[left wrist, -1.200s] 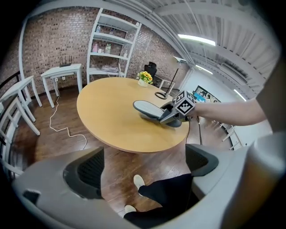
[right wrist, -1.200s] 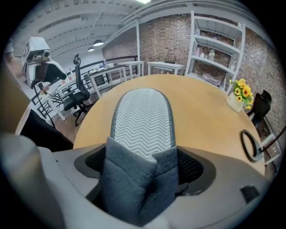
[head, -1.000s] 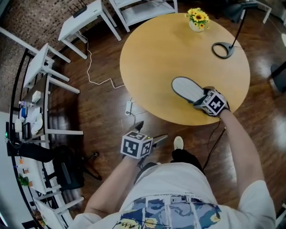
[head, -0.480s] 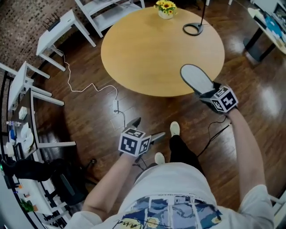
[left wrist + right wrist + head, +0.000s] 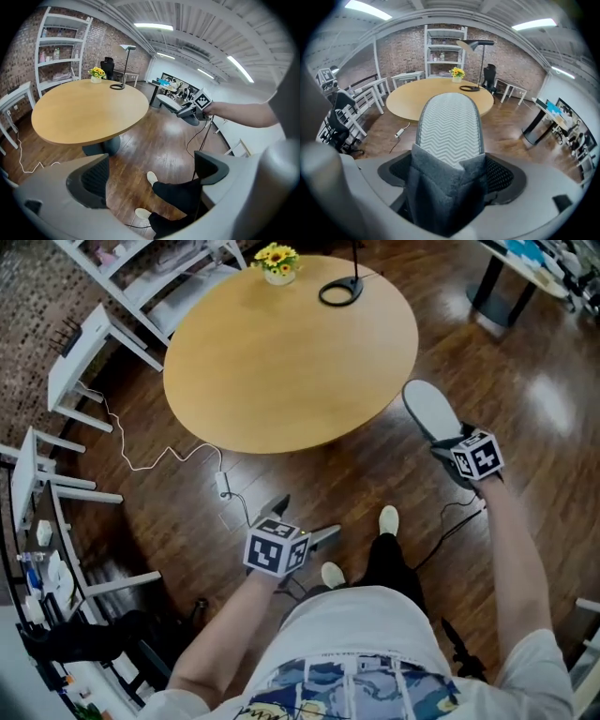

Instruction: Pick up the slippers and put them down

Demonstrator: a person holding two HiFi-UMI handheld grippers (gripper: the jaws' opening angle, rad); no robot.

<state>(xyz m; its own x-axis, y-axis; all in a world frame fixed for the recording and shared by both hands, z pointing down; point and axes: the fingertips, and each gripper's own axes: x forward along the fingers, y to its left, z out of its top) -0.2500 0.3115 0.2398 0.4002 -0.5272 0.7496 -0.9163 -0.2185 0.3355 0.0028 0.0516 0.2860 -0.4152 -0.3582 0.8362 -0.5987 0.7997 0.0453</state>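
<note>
My right gripper is shut on a grey slipper with a pale zigzag sole, held in the air over the wooden floor right of the round table. In the right gripper view the slipper fills the middle, its dark grey strap squeezed between the jaws. My left gripper hangs open and empty low over the floor near the person's feet. The left gripper view shows the slipper and right gripper at a distance. Only one slipper is in view.
On the table stand a yellow flower pot and a black lamp base. A cable with a power adapter lies on the floor left. White shelves and desks line the left. The person's white shoes are below.
The right gripper has carried the slipper off the tabletop to the right, out over the floor. The person has stepped back from the table. The left gripper stays open.
</note>
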